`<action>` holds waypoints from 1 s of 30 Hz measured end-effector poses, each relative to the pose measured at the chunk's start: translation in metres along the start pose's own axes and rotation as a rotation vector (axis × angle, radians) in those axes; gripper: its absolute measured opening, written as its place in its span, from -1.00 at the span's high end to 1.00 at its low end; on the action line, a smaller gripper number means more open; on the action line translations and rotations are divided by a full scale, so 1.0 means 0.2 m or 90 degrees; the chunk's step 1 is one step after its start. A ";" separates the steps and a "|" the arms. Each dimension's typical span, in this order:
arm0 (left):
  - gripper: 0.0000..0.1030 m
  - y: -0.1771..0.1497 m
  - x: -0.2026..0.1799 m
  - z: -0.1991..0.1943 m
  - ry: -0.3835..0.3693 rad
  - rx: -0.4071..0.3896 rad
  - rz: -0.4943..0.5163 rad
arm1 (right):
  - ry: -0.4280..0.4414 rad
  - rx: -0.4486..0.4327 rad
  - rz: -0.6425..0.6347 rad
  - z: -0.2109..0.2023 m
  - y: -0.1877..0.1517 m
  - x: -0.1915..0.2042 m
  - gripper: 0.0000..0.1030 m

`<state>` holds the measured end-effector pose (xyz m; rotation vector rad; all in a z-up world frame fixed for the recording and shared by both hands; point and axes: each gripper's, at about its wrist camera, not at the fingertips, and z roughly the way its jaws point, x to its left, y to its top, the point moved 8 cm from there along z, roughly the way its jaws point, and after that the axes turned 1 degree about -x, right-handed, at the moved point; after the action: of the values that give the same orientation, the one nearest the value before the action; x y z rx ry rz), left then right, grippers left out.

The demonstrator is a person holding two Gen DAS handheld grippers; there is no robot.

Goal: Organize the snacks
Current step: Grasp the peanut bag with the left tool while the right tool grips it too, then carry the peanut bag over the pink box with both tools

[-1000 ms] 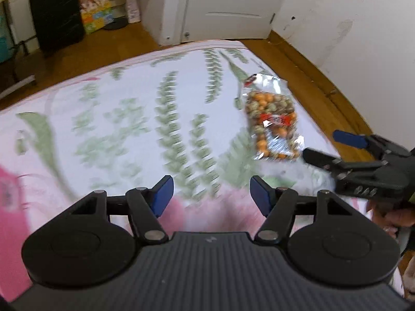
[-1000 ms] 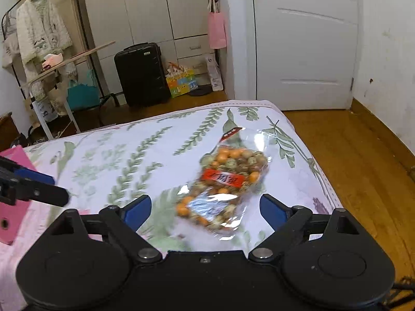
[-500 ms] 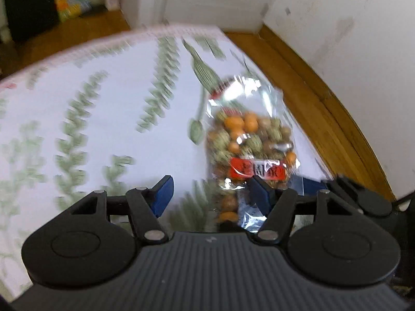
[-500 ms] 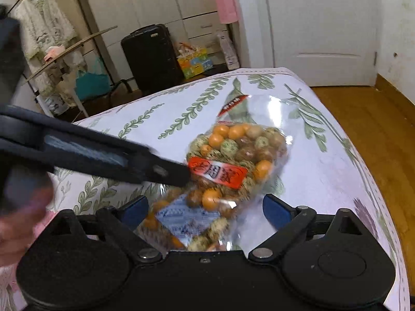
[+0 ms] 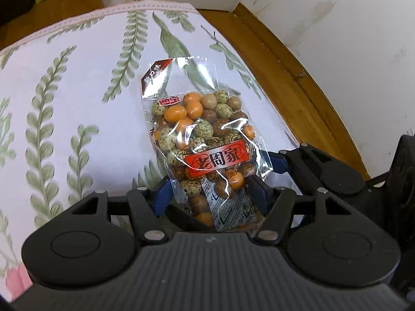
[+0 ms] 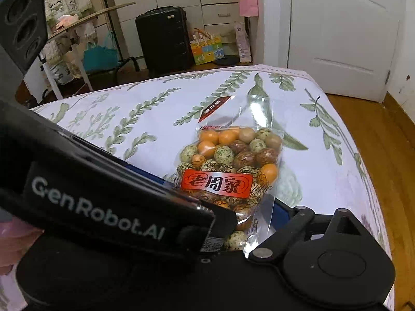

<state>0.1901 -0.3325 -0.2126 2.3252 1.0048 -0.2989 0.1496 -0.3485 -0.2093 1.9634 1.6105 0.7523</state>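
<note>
A clear bag of coated nuts (image 5: 205,142) with a red label lies on the fern-print bed sheet (image 5: 77,77). My left gripper (image 5: 211,194) is open, its blue fingers on either side of the bag's near end. My right gripper (image 6: 225,207) is open around the same bag (image 6: 228,160) from the other side; its right finger (image 6: 281,211) shows, and the left gripper's body (image 6: 103,207) hides its left finger. I cannot tell whether either gripper touches the bag.
The bed's corner and right edge (image 5: 272,108) drop to a wooden floor (image 5: 298,72) by a white wall. Beyond the bed stand a black suitcase (image 6: 163,39), a white door (image 6: 345,33), wardrobes and a clothes rack (image 6: 72,39).
Both grippers have moved in on the nut bag from apart, the left swinging right across the bed. They now meet around its near end, still open.
</note>
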 end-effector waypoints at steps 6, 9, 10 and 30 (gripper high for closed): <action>-0.20 -0.10 0.02 -0.13 0.007 0.021 -0.021 | 0.013 0.001 -0.010 -0.09 -0.05 0.14 -0.83; -0.20 -0.16 0.03 -0.21 0.016 0.024 -0.024 | 0.020 -0.005 -0.013 -0.15 -0.08 0.21 -0.83; -0.20 -0.18 0.03 -0.23 0.019 0.026 -0.024 | 0.020 -0.006 -0.017 -0.17 -0.08 0.24 -0.82; -0.21 -0.56 0.10 -0.72 0.052 0.042 -0.060 | 0.084 0.015 -0.074 -0.47 -0.17 0.72 -0.79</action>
<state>0.1192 -0.1746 -0.1530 2.3698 1.1635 -0.2806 0.0835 -0.1977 -0.1482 1.8517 1.8015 0.8347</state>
